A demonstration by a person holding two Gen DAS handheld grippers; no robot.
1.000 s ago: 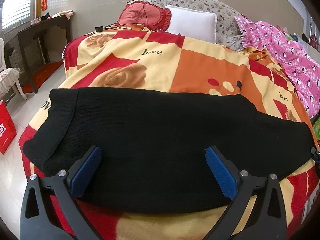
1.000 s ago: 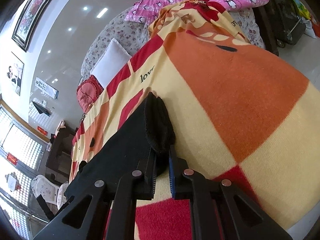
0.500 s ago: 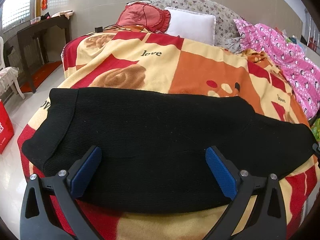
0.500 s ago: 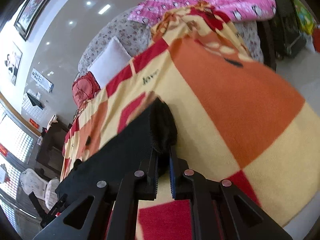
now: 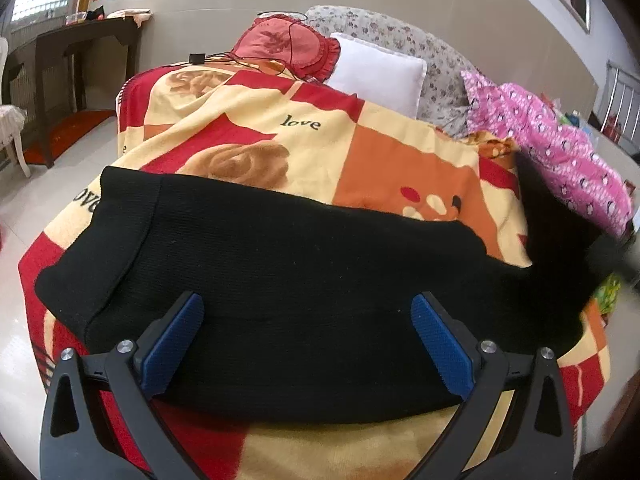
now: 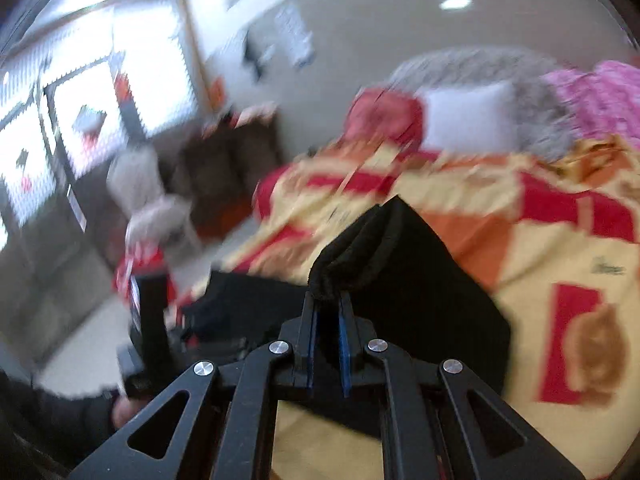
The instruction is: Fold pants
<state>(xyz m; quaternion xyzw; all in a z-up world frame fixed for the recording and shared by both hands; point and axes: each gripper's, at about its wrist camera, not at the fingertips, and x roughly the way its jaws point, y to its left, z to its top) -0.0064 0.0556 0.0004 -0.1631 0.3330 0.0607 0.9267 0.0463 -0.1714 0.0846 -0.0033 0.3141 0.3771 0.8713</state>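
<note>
One patterned blanket [image 5: 384, 160] in red, cream and orange, covering most of the left wrist frame, the word "love" printed near its upper centre; one pair of black pants [image 5: 304, 280] spread in a wide band across the lower half of that frame, lying flat on the blanket except at the right edge, where a dark blurred fold rises toward the upper right; in the right wrist frame the same pants [image 6: 420, 292] bunched into a peaked fold at centre, lifted off the blanket [image 6: 560, 248]. One pink printed quilt [image 5: 560, 152] heaped at the right of the left wrist frame; one flowered headboard cushion [image 5: 400, 36] at upper centre; one white pillow [image 5: 380, 72] and one red frilled pillow [image 5: 292, 46] just beside each other in front of it; one dark wooden table [image 5: 80, 44] at upper left. Two grippers: left gripper [image 5: 308, 340] at the bottom of its frame, blue pads spread wide over the pants, nothing pinched between them, contact with the cloth unclear; right gripper [image 6: 328, 312] at lower centre of its heavily blurred frame, fingers pressed nearly together, pinching the bunched edge of the pants; probably the left gripper's body, the dark upright shape at lower left of that frame.
</note>
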